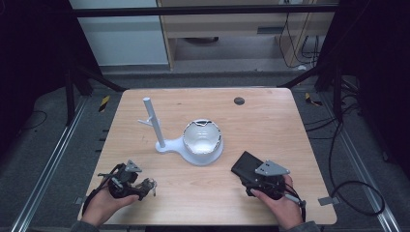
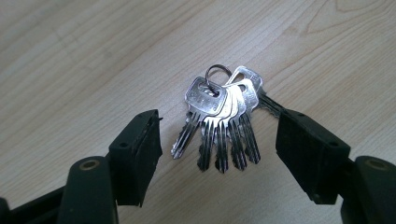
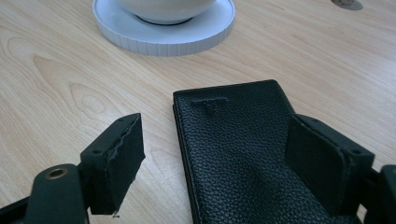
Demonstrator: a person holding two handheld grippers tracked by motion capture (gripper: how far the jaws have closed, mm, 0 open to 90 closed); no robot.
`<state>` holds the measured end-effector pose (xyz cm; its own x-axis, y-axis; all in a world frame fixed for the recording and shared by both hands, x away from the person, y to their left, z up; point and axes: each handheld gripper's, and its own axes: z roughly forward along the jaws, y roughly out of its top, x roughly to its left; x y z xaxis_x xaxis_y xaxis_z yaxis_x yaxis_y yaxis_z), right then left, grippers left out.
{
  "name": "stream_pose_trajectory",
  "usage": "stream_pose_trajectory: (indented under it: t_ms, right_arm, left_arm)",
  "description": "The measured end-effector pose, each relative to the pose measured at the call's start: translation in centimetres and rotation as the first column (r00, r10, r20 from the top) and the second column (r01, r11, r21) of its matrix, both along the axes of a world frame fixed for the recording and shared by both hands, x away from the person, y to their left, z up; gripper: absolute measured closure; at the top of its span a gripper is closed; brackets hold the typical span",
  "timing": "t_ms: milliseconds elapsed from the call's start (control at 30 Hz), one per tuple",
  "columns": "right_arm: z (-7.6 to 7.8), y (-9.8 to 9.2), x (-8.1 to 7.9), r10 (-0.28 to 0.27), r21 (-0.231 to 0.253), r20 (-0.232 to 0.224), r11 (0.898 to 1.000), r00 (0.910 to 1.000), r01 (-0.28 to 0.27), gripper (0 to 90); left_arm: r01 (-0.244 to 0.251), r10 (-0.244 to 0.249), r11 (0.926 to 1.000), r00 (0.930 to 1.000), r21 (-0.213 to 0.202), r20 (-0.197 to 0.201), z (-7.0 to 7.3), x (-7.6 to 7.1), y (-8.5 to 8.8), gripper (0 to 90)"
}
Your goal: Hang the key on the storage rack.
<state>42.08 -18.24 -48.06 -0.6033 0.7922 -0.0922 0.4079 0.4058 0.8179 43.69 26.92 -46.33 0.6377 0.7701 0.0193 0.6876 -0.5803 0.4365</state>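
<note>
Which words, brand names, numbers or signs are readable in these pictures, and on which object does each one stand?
No text can be read.
Wallet: an embossed mark near its top edge, too faint to read.
Keys: stamped marks on the front key's head, too blurred to read.
Bowl and white stand: no lettering visible.

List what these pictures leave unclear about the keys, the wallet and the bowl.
- Bunch of keys: in the left gripper view one key's blade runs behind the jaw at the right; the lettering on the heads is too blurred to read.
- Wallet: in the right gripper view its near end is cut off by the bottom edge, and one jaw covers its right side.
- Bowl: cut off by the top edge there; in the high view its contents are too small to tell.
</note>
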Motion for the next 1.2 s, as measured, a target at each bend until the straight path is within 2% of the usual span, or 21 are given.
stream_pose_trajectory:
  t_ms: [33,300,367,600,667,800,967,1200]
  right_arm:
    - [0.0,0.0,0.0,0.0,-0.004,0.001,1.0,1.0,0.0,19.4]
    - [-0.2,0.2,0.0,0.01,-0.006,-0.008,1.0,0.9999,-0.01,19.2]
    - [-0.2,0.3,-0.1,0.017,-0.012,-0.005,1.0,0.9998,-0.017,19.1]
    - [-0.2,0.4,-0.1,0.025,-0.015,-0.01,1.0,0.9996,-0.025,18.9]
    - [-0.2,0.5,-0.1,0.031,-0.014,-0.012,0.999,0.9995,-0.031,18.7]
    - [-0.3,0.6,-0.1,0.041,-0.02,-0.014,0.999,0.9991,-0.041,18.4]
    - [-0.3,0.8,-0.2,0.051,-0.023,-0.022,0.998,0.9985,-0.051,17.8]
    - [-0.4,0.9,-0.2,0.057,-0.026,-0.026,0.998,0.998,-0.058,17.8]
  left_arm:
    - [0.002,-0.002,0.9999,1.0,0.014,-0.007,-0.1,0.2,0.1,32.6]
    - [0.028,-0.028,0.9996,0.9989,0.001,-0.039,-0.3,0.6,0.2,42.7]
    - [0.04,-0.04,0.9992,0.9983,0.005,-0.042,-0.4,0.7,0.1,46.9]
    - [0.054,-0.053,0.9984,0.9974,0.016,-0.05,-0.8,1.1,-0.2,50.5]
    - [0.052,-0.051,0.9985,0.997,0.016,-0.059,-0.7,1.2,-0.2,55.4]
    - [0.056,-0.054,0.9982,0.9972,0.023,-0.052,-0.7,1.2,-0.5,59.4]
    - [0.052,-0.051,0.9986,0.9976,0.012,-0.046,-0.6,1.2,-0.6,63.8]
    - [0.068,-0.066,0.9973,0.997,0.029,-0.039,-0.6,1.1,-0.9,76.3]
